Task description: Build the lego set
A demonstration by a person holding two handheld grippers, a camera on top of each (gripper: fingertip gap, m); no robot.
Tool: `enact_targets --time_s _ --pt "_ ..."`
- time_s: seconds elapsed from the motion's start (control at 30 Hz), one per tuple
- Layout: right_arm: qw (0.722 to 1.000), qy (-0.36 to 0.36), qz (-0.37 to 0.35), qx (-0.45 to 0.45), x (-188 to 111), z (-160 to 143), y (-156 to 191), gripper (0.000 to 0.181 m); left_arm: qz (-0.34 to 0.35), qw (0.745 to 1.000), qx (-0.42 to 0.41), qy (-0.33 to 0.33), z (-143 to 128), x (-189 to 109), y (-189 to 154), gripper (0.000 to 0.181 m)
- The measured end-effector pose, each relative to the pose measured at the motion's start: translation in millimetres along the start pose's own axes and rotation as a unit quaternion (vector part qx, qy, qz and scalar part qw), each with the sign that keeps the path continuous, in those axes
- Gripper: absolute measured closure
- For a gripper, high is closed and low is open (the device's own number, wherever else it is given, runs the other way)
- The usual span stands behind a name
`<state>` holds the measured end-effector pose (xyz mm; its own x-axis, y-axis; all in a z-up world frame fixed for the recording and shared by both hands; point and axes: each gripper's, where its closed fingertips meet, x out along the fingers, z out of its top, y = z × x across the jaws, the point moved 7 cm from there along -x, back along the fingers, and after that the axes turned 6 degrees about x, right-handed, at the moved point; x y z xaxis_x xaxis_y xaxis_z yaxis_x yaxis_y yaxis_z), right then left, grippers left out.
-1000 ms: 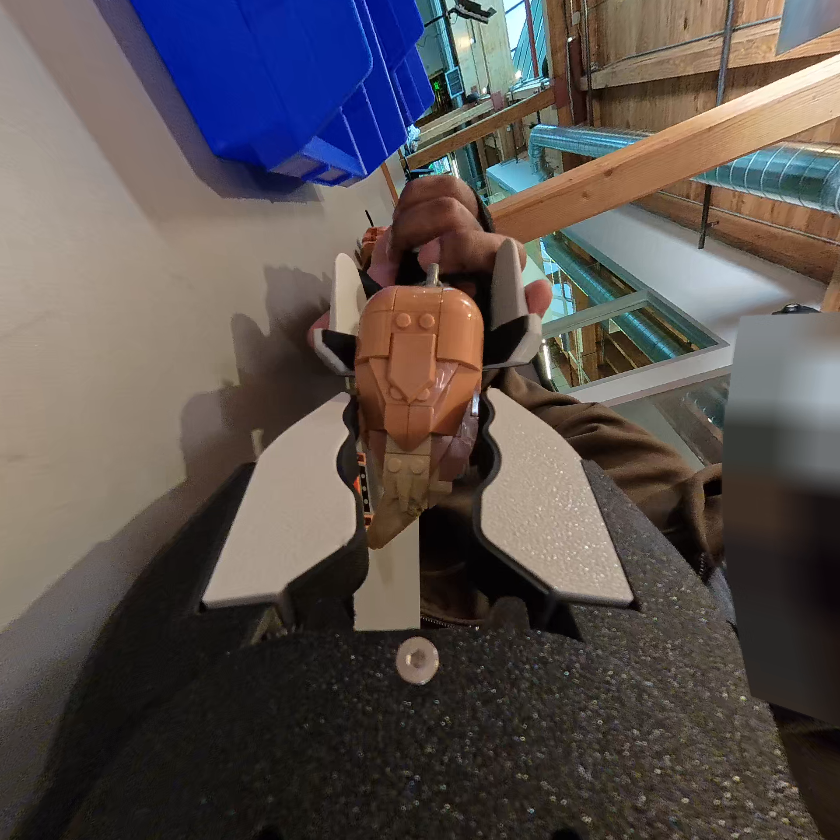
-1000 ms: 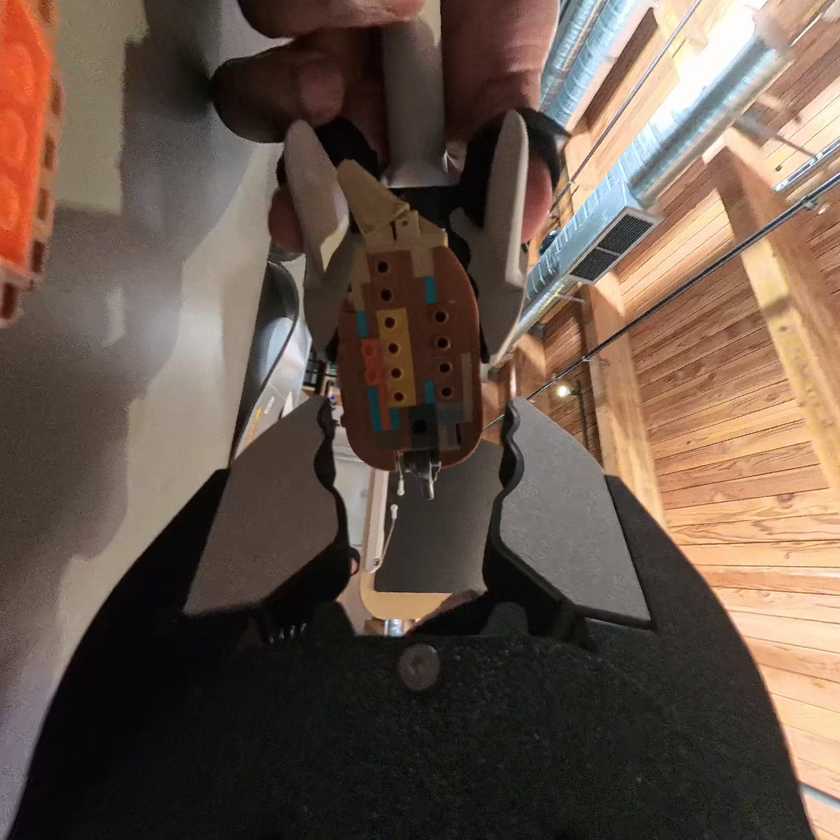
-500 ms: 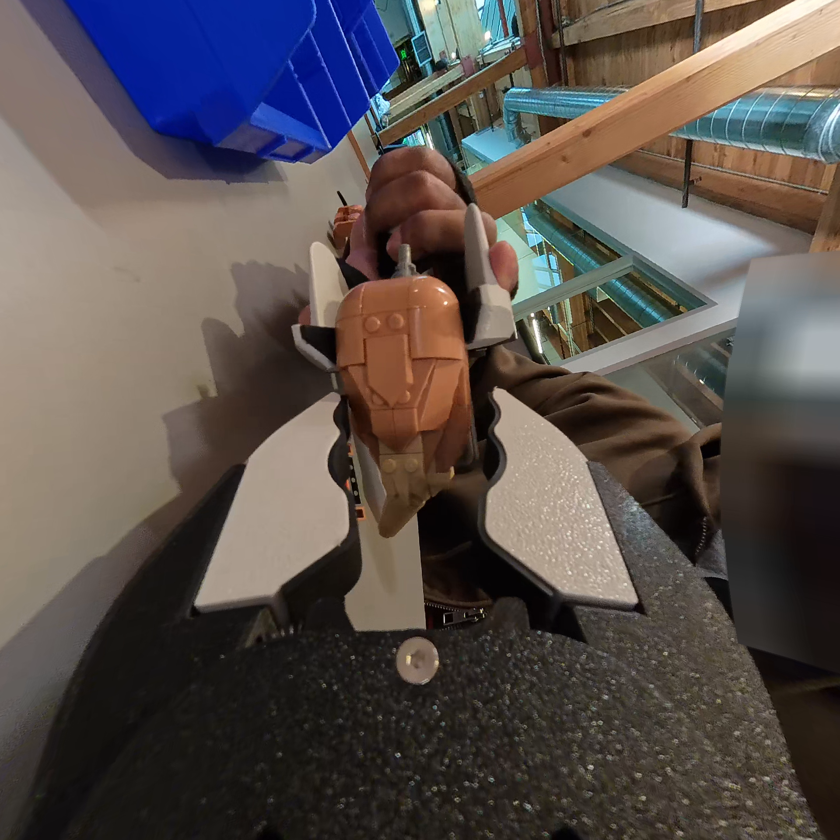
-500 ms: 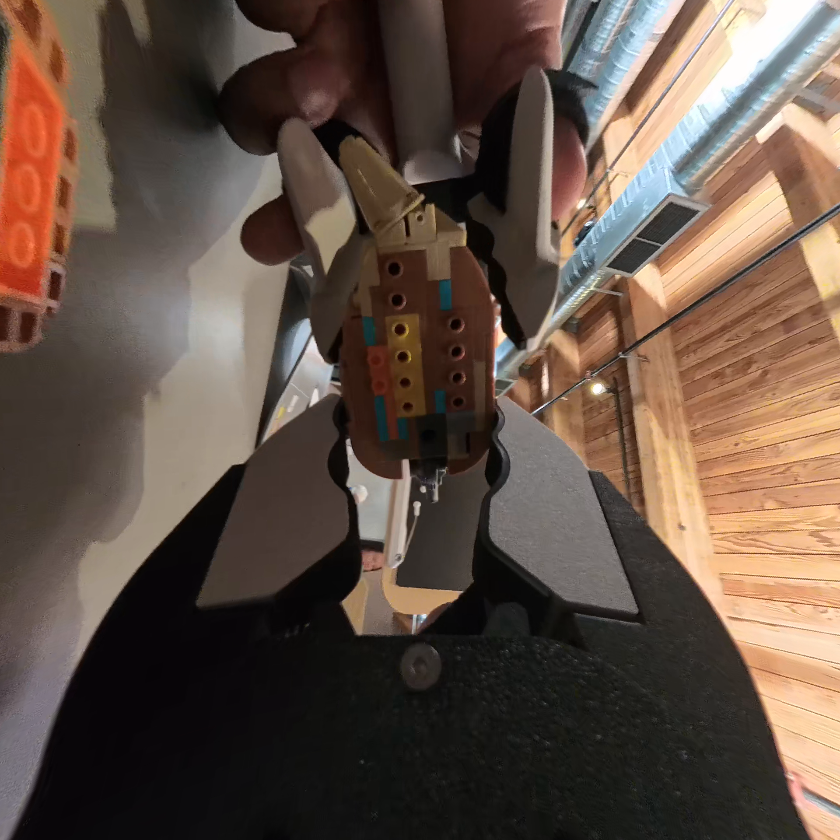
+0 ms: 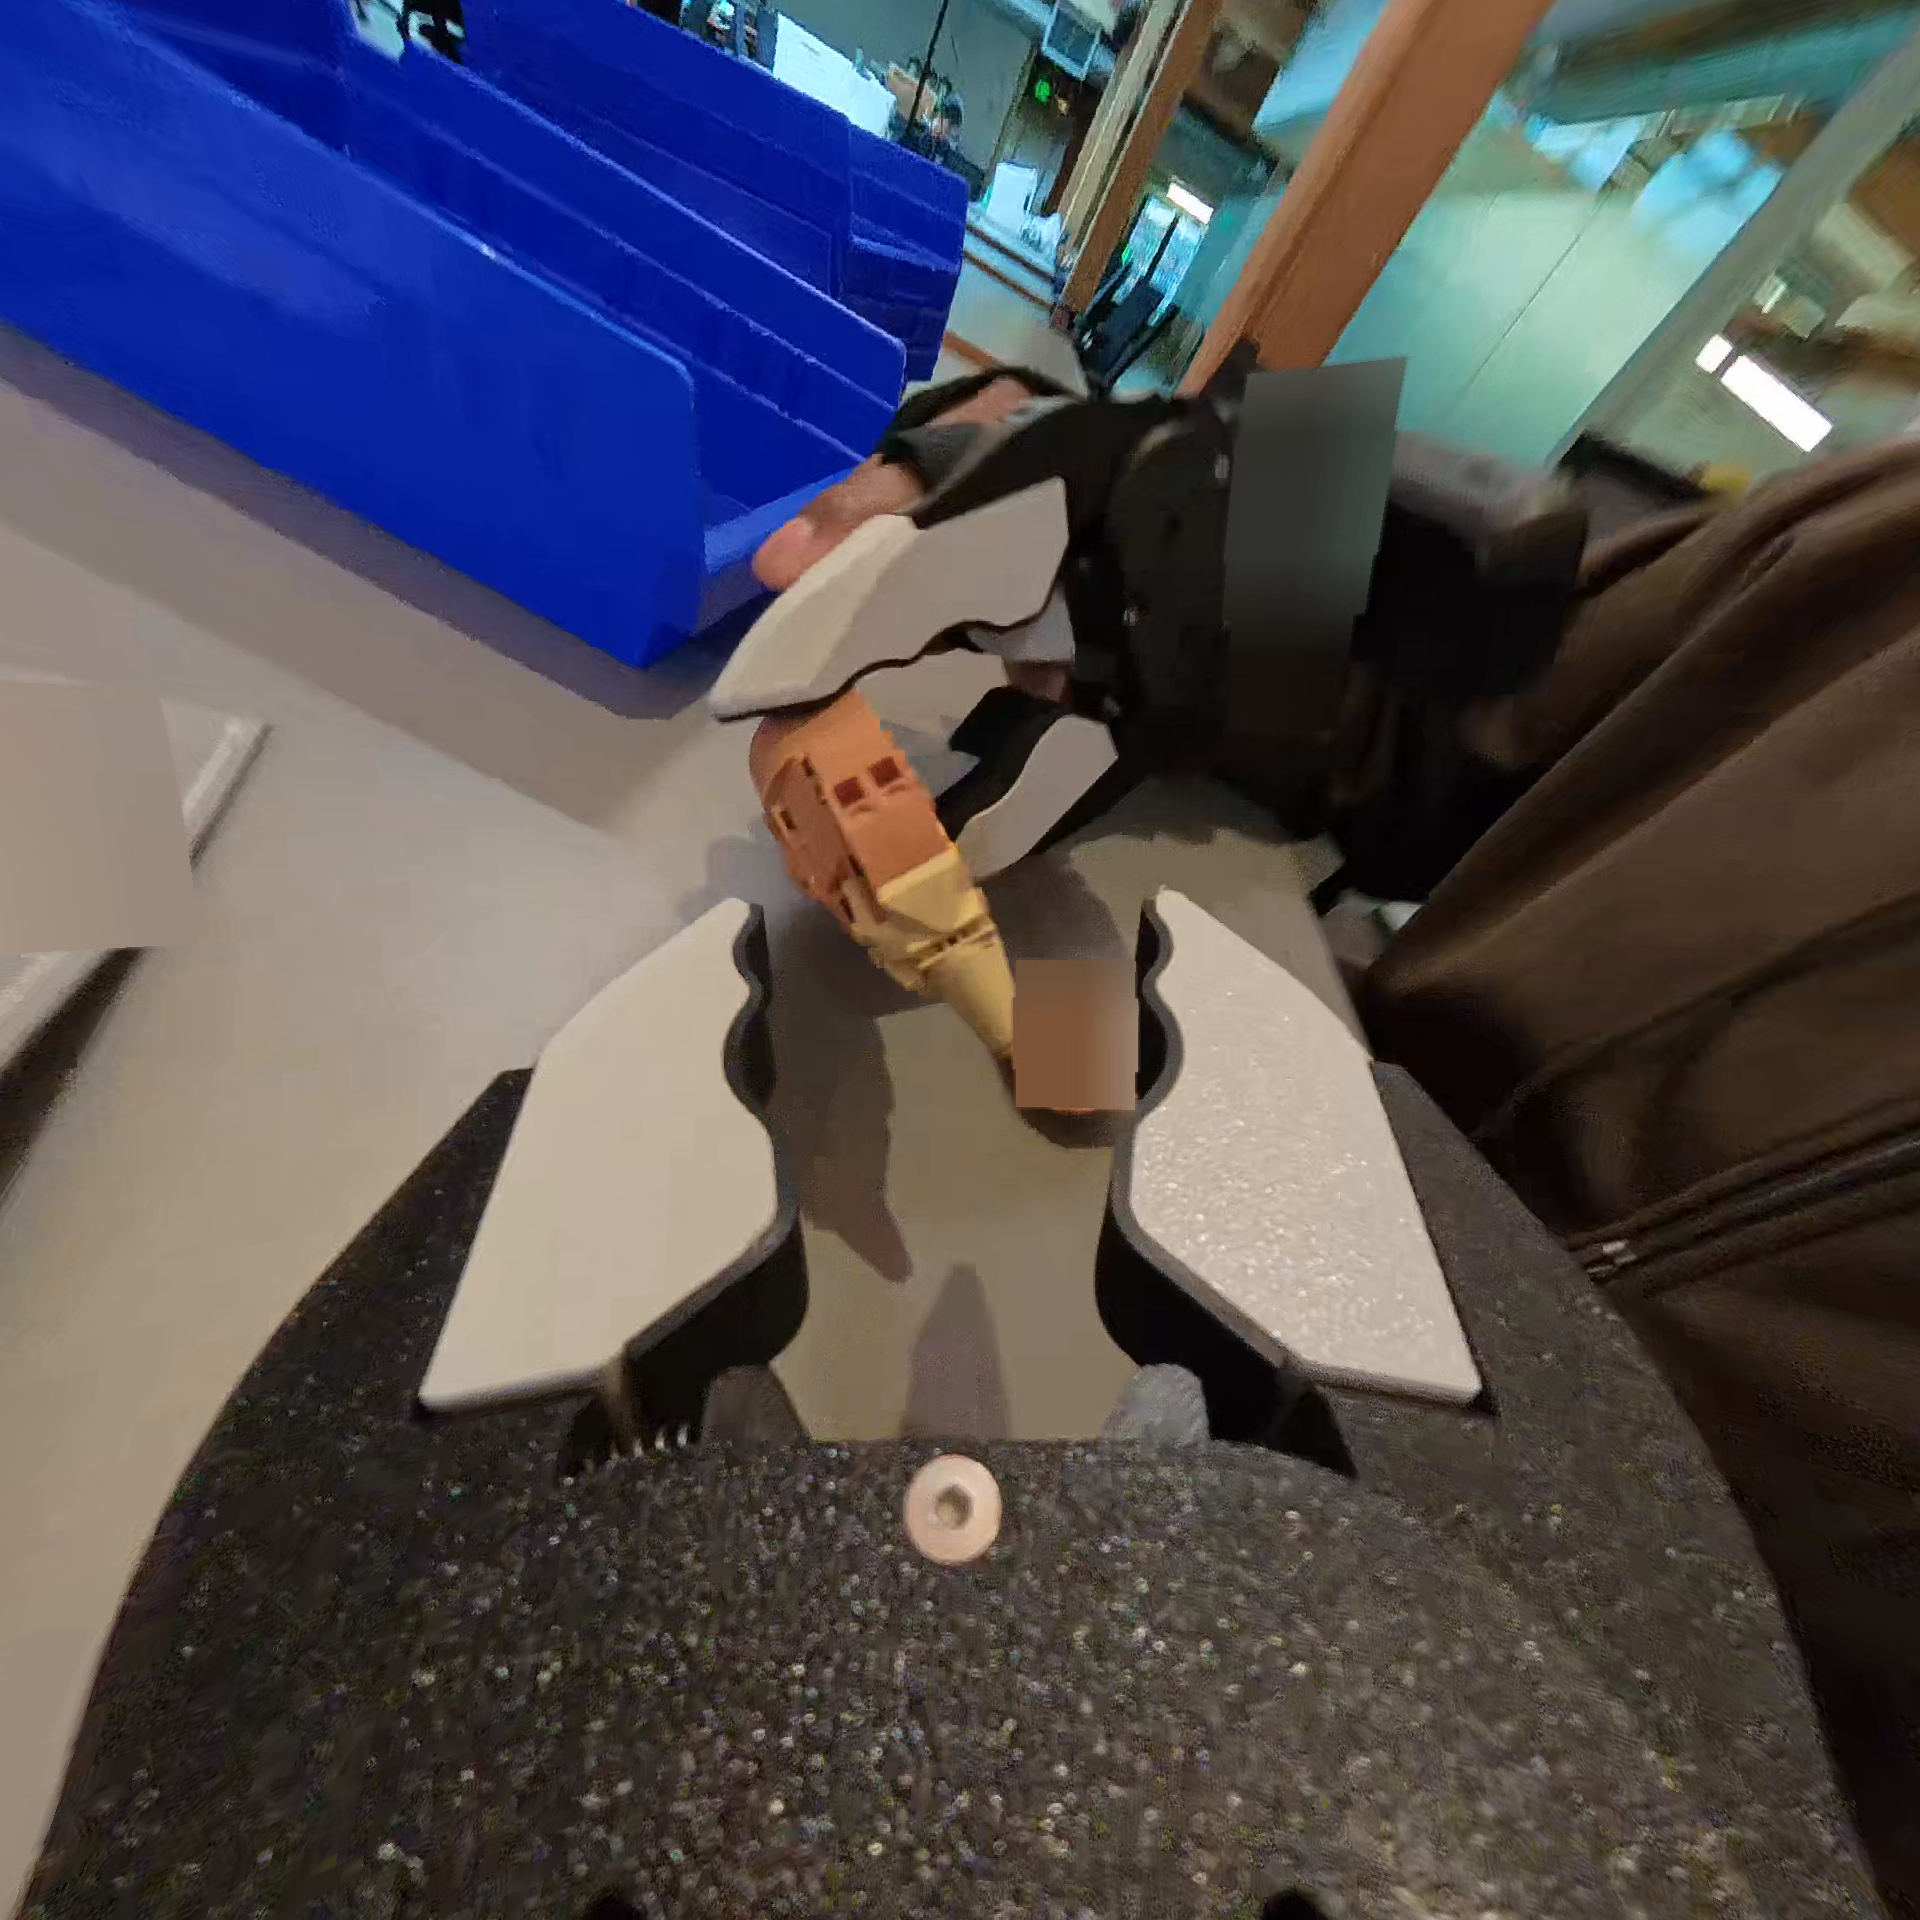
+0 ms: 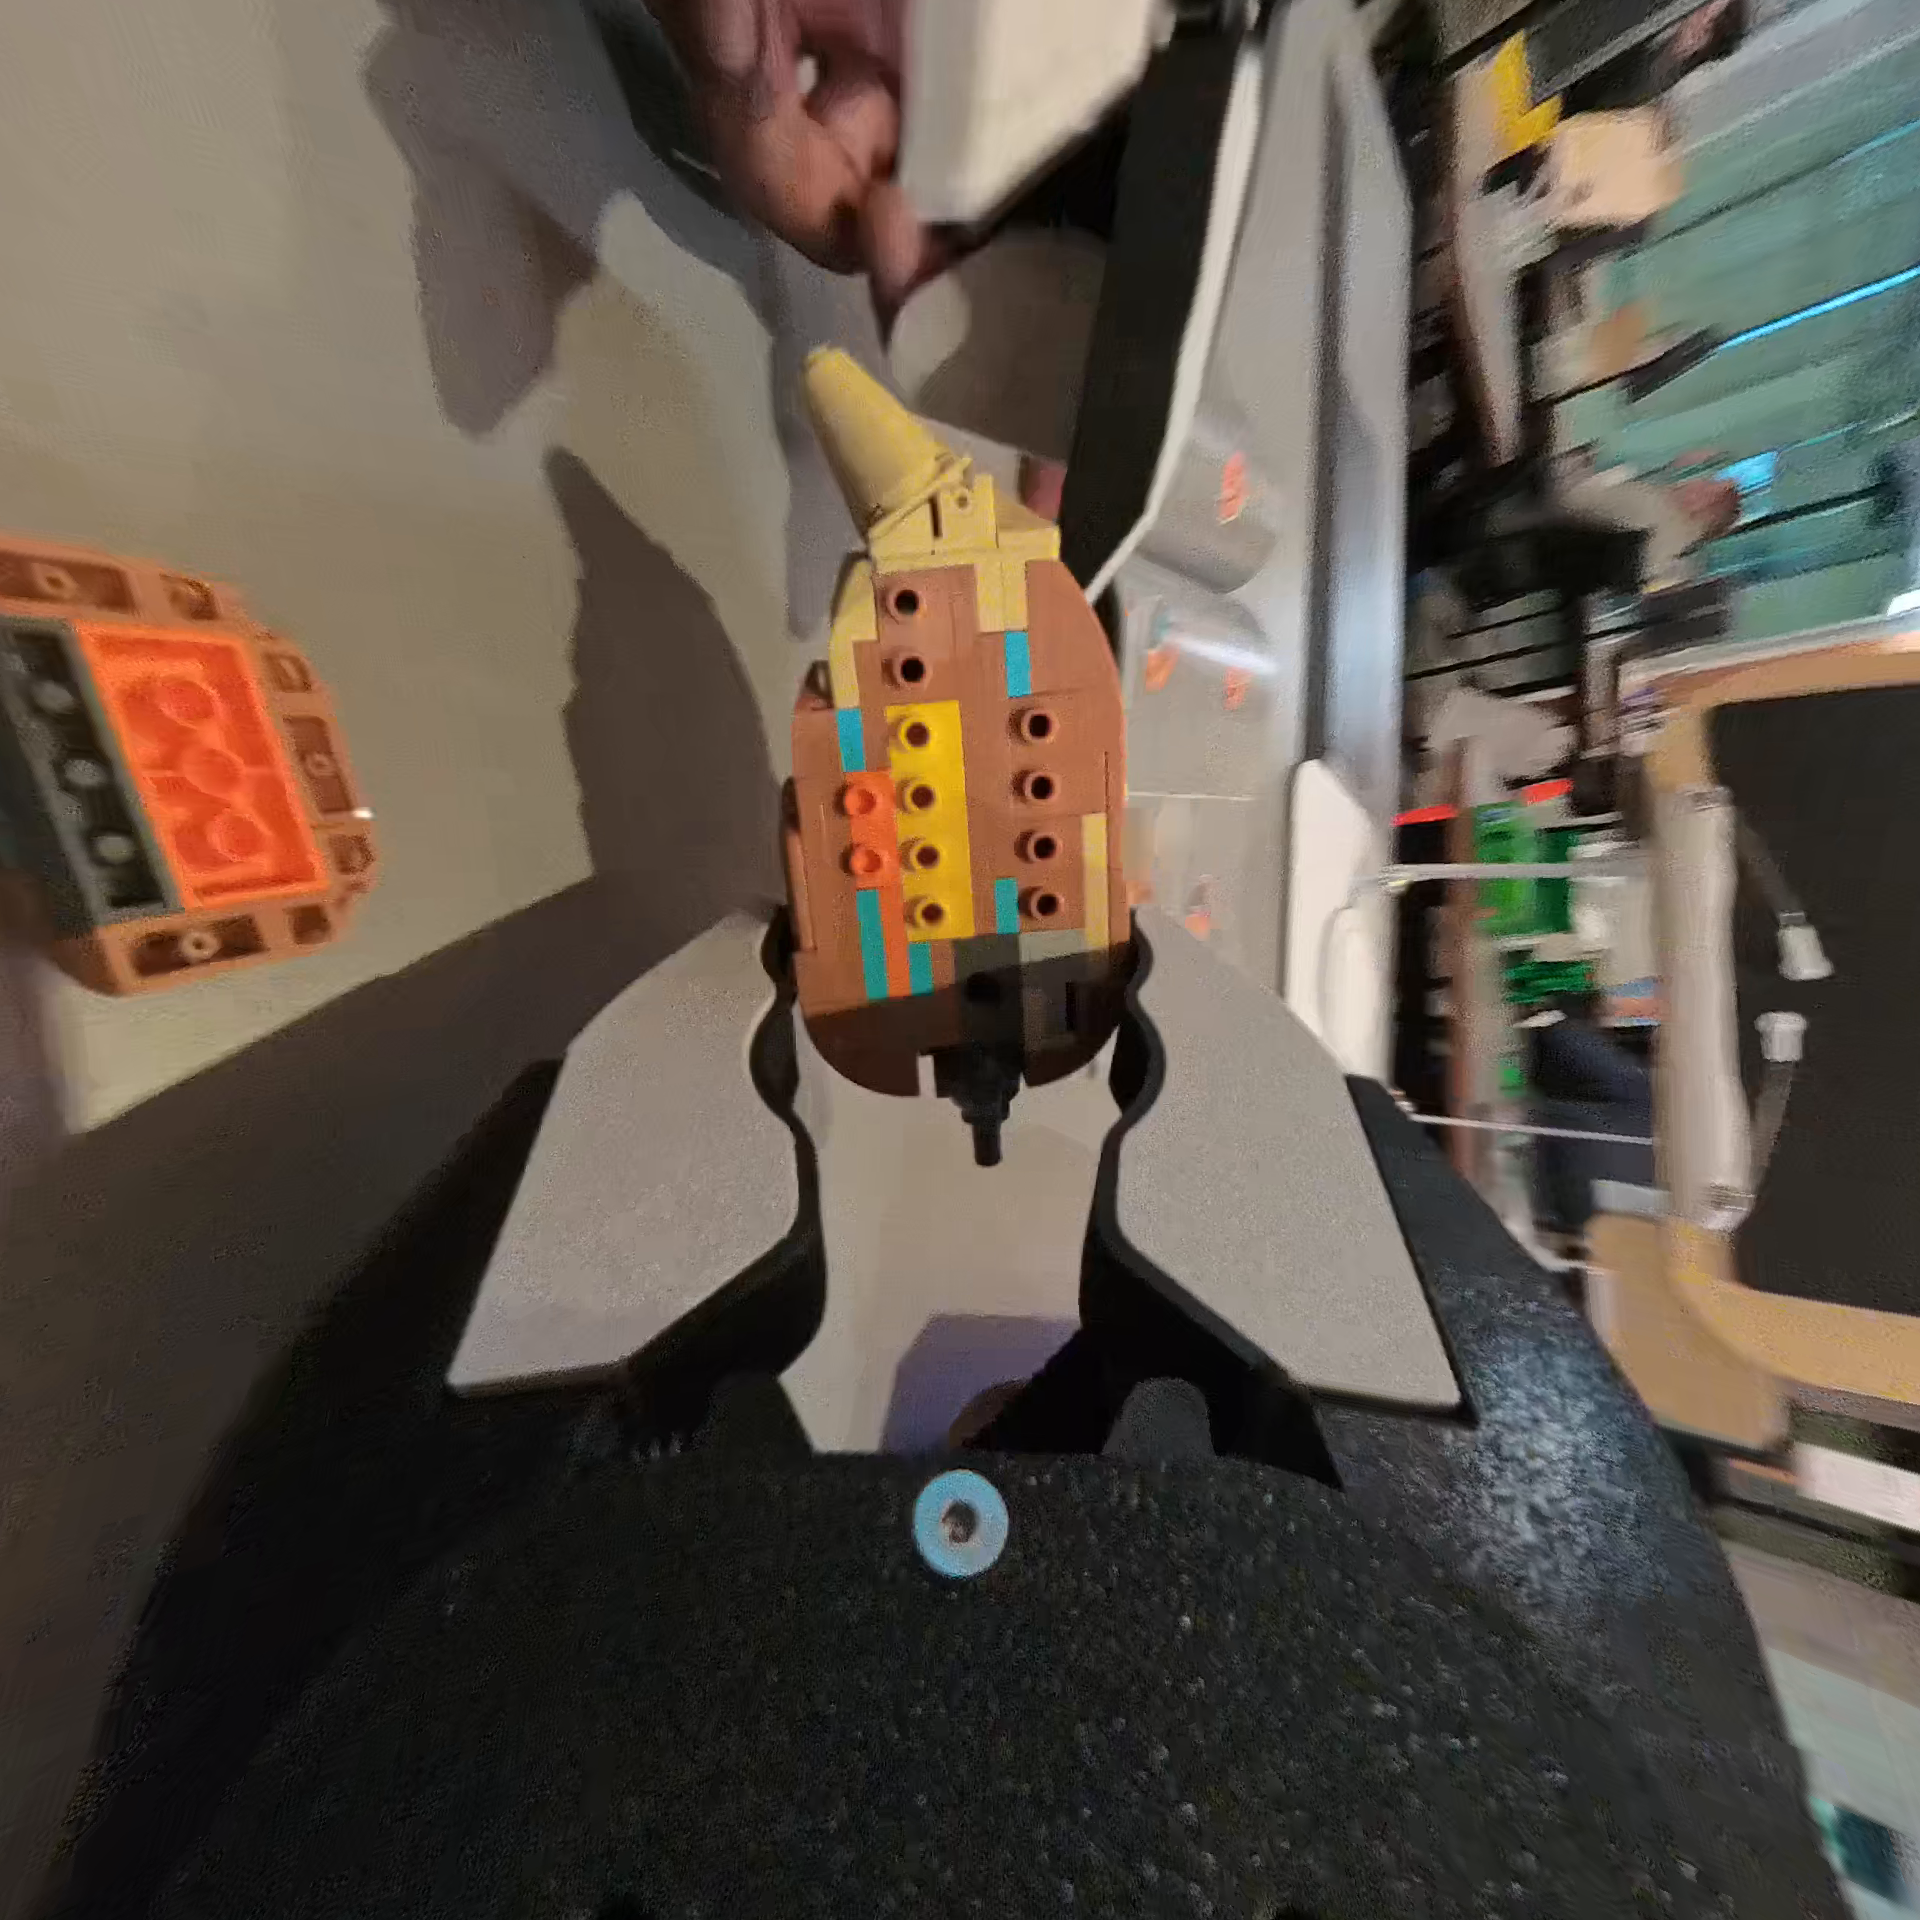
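One right gripper (image 6: 951,997) squeezes the brown lego model (image 6: 956,821); left gripper (image 5: 951,997) gapes empty; light, breakable; hold its wide sides.

No legible text, label, brand, number or sign in either view; background signage too blurred to read.

The left gripper (image 5: 951,1023) stands with its jaws spread wide and nothing between them, its tips just short of the pointed tan end of the lego model (image 5: 883,873). The right gripper (image 6: 951,971) is clamped on the model's brown rear end, its fingers pressed against both sides (seen from the left wrist view, one finger lies over the model and one under it). A hand (image 5: 831,520) grips the right gripper from behind.
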<state>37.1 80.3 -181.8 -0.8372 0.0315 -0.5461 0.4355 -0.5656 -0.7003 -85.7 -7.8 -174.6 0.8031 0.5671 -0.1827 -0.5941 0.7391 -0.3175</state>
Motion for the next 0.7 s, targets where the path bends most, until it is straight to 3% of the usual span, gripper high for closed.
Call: enact_targets --time_s 0.2,0.4,0.7 --pt "0.989 0.032 0.118 0.085 7.2 1.9 0.5 0.123 0.040 0.993 0.110 0.019 -8.6 4.5 -0.7 0.112" --pt "0.960 0.051 0.213 0.176 20.2 -3.7 4.0 0.122 0.044 0.993 0.103 0.046 -12.4 4.3 1.5 0.113" --pt "0.938 0.036 0.244 0.244 26.3 -10.0 6.0 0.122 0.043 0.994 0.094 0.037 -12.2 -0.7 1.5 0.112"
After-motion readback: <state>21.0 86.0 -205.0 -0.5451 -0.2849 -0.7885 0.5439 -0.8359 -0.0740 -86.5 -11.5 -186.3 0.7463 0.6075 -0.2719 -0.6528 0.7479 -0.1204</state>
